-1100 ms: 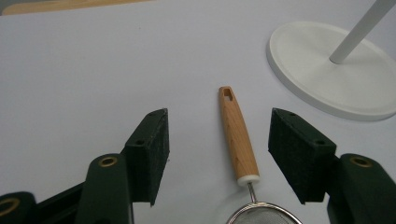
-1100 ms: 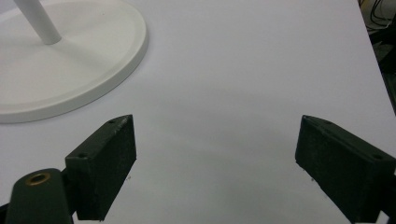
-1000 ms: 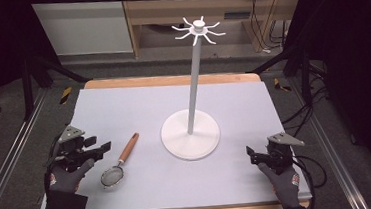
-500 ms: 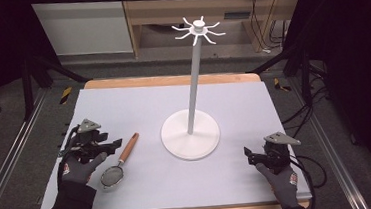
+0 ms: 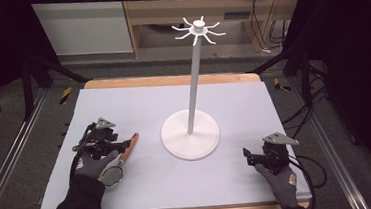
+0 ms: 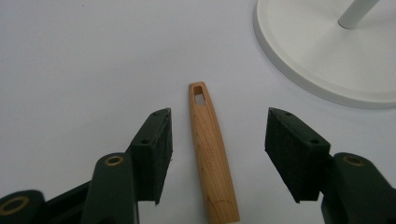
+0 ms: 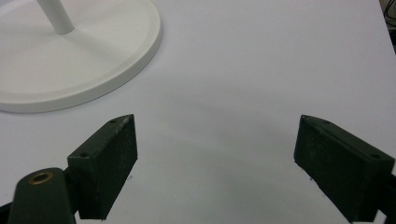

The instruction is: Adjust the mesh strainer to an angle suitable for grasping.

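A small strainer lies on the grey mat at the left, its round mesh bowl (image 5: pixel 112 175) nearest me and its wooden handle (image 5: pixel 132 142) pointing toward the stand. My left gripper (image 5: pixel 118 149) hovers over that handle. In the left gripper view the handle (image 6: pixel 209 154), with a slot at its tip, lies between the two pads (image 6: pixel 153 149), and a gap remains on each side. The jaws have just been closing a little but are still open. At the right of the mat my right gripper (image 5: pixel 250 156) rests open, with bare mat between its fingers (image 7: pixel 217 130).
A white hook stand rises from the middle of the mat: a round base (image 5: pixel 177 139), a thin pole (image 5: pixel 192 84) and a ring of hooks (image 5: pixel 198 29) on top. Its base edge appears in both gripper views (image 6: pixel 327 70) (image 7: pixel 70 70). Metal rails run along both table sides.
My left hand has moved right, toward the strainer, and its jaws now straddle the wooden handle. The right hand has stayed put.
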